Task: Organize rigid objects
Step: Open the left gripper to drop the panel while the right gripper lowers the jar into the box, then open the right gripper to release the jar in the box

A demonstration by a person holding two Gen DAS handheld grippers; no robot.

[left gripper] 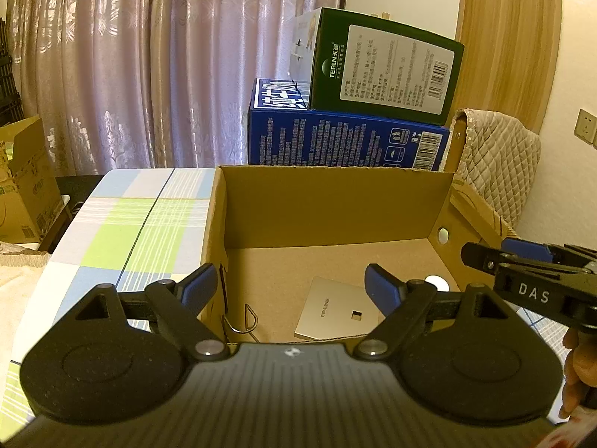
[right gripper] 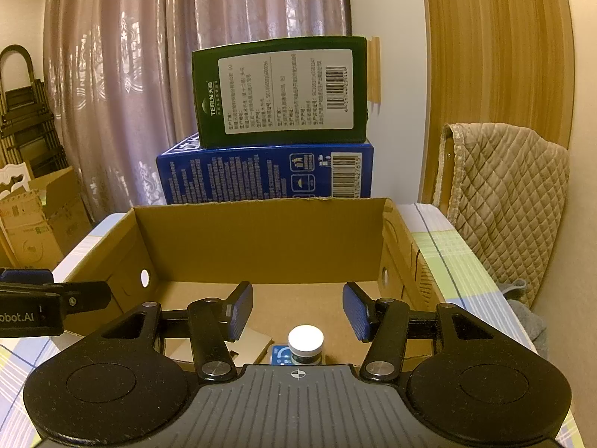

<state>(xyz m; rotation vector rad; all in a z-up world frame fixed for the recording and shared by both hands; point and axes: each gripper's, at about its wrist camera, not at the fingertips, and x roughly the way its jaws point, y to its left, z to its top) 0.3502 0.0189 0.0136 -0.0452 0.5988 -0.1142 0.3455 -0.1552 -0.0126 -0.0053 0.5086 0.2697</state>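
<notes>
An open cardboard box (left gripper: 335, 205) (right gripper: 261, 235) stands on the checked tablecloth. On its floor lies a flat gold TP-LINK panel (left gripper: 334, 308), also visible in the right wrist view (right gripper: 246, 345). A small bottle with a white cap (right gripper: 305, 341) stands next to it; its cap shows in the left wrist view (left gripper: 437, 283). My left gripper (left gripper: 291, 285) is open and empty over the box's near left corner. My right gripper (right gripper: 296, 311) is open and empty above the bottle, apart from it. Each gripper shows at the edge of the other's view.
Behind the box a green carton (left gripper: 384, 61) (right gripper: 280, 91) is stacked on a blue carton (left gripper: 347, 142) (right gripper: 265, 175). A chair with a quilted cover (right gripper: 511, 205) stands at the right. Curtains hang behind. More cardboard boxes (left gripper: 26, 183) sit on the floor at the left. A wire clip (left gripper: 244, 319) lies in the box.
</notes>
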